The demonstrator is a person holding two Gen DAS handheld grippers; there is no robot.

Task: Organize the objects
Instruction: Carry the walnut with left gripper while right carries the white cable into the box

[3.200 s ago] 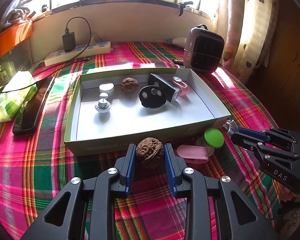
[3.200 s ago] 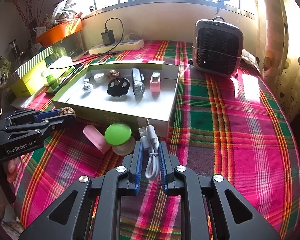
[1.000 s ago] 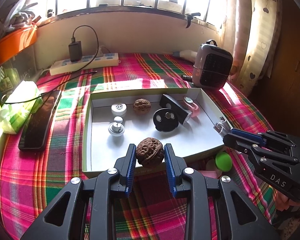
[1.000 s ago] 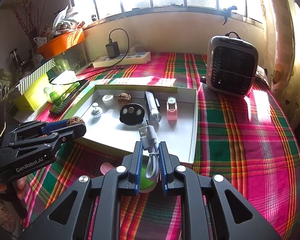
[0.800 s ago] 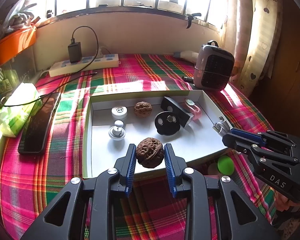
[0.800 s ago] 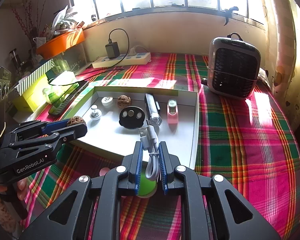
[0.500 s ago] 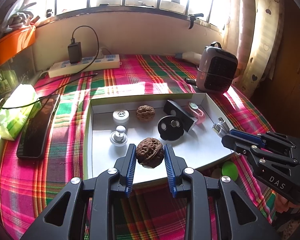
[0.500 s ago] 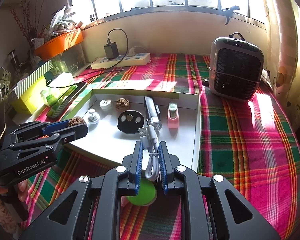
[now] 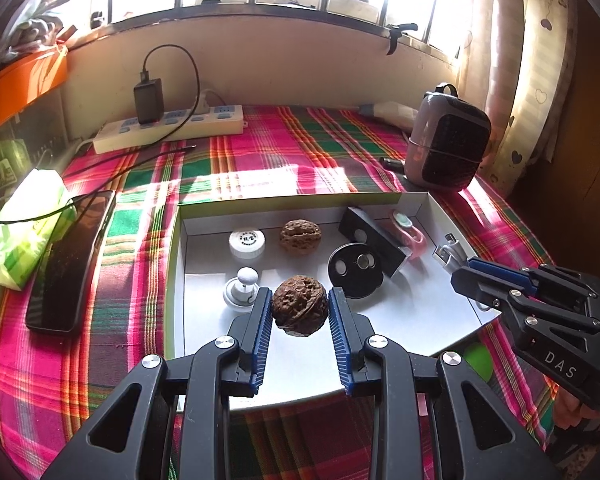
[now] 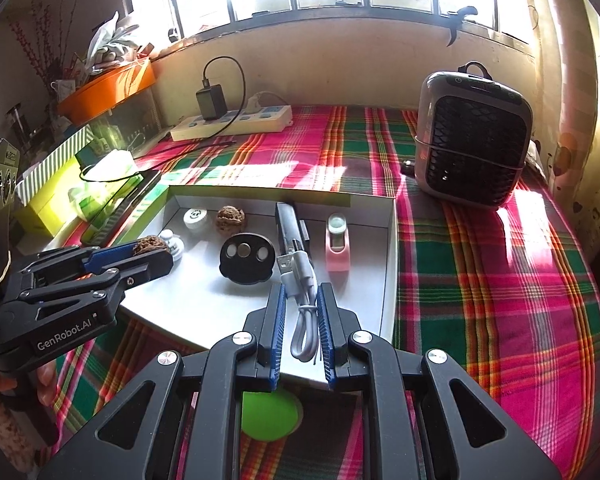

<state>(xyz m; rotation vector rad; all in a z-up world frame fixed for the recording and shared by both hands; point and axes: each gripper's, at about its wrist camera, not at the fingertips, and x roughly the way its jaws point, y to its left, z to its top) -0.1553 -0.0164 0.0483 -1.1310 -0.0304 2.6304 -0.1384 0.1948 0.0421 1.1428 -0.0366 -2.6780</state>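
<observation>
left gripper (image 9: 299, 314): fingers clamped on walnut (image 9: 299, 311), over box (image 9: 416, 312) | right gripper (image 10: 301, 315): fingers pinching USB cable (image 10: 300, 280), over box's near-right floor | tip: lower to bare floor before releasing, clear of black disc (image 9: 355, 270)

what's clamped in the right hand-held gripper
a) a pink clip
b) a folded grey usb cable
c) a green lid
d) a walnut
b: the right hand-held gripper is shut on the folded grey usb cable, held over the white box; the walnut is in the left hand-held gripper.
</observation>
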